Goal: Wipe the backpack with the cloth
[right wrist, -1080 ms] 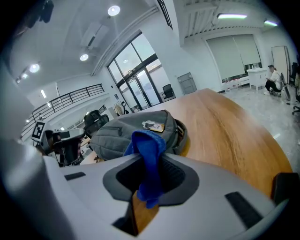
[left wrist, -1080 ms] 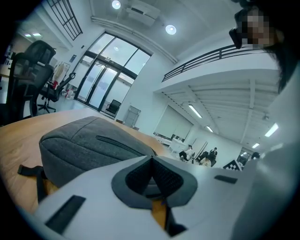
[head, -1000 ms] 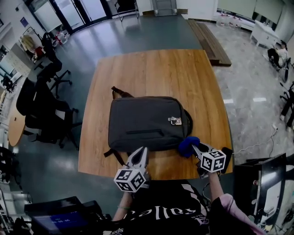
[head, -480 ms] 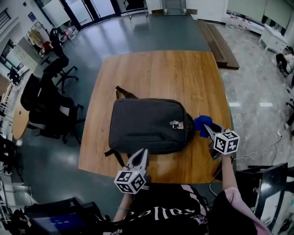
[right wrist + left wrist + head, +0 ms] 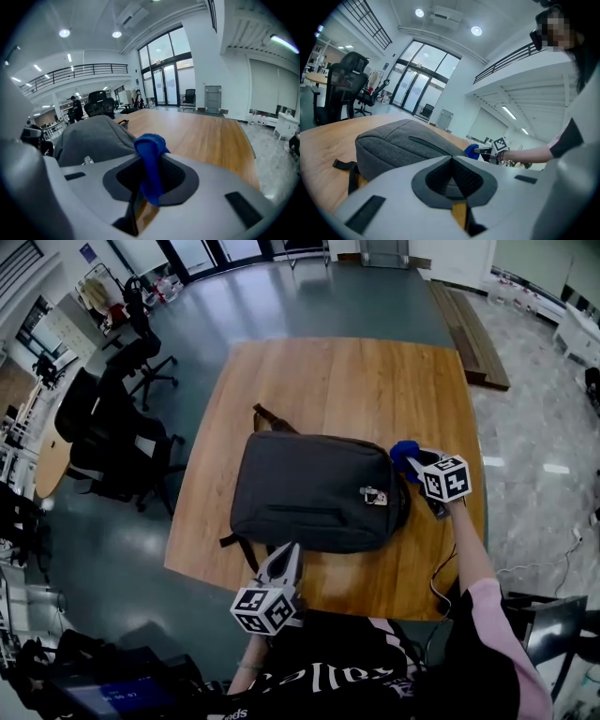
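A dark grey backpack [image 5: 314,488] lies flat on the wooden table [image 5: 328,381], and it also shows in the gripper views [image 5: 401,143] [image 5: 93,136]. My right gripper [image 5: 413,463] hovers at the backpack's right side, near its top right corner, shut on a blue cloth [image 5: 403,452]. The cloth [image 5: 150,161] stands pinched upright between the jaws of that gripper [image 5: 151,168]. My left gripper [image 5: 288,550] hangs at the table's near edge, just in front of the backpack, shut with nothing in it [image 5: 452,160]. From the left gripper view the cloth [image 5: 472,150] shows beyond the backpack.
Black office chairs [image 5: 108,442] stand on the floor left of the table. A strap loop [image 5: 267,418] sticks out at the backpack's far left corner and another strap [image 5: 239,545] at its near left. A cable [image 5: 439,577] hangs off the table's right front.
My right gripper has carried the cloth from the backpack's near right corner away along its right side toward the far right corner. The left gripper has stayed put.
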Demonstrator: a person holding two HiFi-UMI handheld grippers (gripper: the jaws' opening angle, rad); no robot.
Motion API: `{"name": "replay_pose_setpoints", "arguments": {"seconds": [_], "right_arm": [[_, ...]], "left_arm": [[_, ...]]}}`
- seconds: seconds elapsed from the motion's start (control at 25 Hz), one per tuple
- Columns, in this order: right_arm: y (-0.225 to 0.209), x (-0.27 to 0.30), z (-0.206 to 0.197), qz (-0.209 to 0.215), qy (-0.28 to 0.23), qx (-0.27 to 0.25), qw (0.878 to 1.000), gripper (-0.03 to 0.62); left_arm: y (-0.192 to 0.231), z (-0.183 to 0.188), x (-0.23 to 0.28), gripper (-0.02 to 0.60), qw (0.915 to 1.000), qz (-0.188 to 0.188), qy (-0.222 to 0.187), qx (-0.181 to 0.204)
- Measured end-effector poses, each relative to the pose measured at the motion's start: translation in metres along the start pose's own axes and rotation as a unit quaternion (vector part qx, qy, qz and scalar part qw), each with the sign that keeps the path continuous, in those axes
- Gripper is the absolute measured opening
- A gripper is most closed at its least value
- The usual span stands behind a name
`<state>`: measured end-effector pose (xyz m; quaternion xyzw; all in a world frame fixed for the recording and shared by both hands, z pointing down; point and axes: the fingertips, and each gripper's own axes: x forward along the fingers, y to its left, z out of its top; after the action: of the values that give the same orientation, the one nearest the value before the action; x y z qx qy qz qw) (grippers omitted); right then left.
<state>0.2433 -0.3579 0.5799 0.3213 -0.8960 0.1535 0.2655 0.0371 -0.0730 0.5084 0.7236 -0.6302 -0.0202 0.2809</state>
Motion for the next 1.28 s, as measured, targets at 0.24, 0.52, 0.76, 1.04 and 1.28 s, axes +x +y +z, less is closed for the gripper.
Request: {"name": "replay_pose_setpoints", "arguments": {"seconds": [0.24, 0.52, 0.76, 1.04, 1.28], "right_arm": [[0.026, -0.022, -0.046, 0.029, 0.031, 0.002, 0.999, 0.066], [0.07, -0.077, -0.094, 0.055, 0.06, 0.041, 0.996, 0.066], [0.115, -0.103, -0.123, 0.084, 0.066, 0.087, 0.99, 0.066], [0.167, -0.121, -0.138, 0.114, 0.069, 0.11, 0.985, 0.066], [0.172, -0.13, -0.145, 0.107, 0.072, 0.131, 0.983, 0.066]], "left_arm": [[0.001, -0.001, 0.002, -0.002, 1.0, 0.006, -0.003, -0.003], [-0.006, -0.004, 0.012, -0.002, 1.0, -0.001, -0.001, -0.004], [-0.006, -0.007, 0.016, -0.002, 0.9999, 0.0, -0.002, -0.011], [0.001, -0.007, 0.009, -0.002, 0.9998, 0.012, -0.005, -0.012], [0.014, -0.006, -0.005, -0.002, 0.9994, 0.028, -0.009, -0.021]]}}
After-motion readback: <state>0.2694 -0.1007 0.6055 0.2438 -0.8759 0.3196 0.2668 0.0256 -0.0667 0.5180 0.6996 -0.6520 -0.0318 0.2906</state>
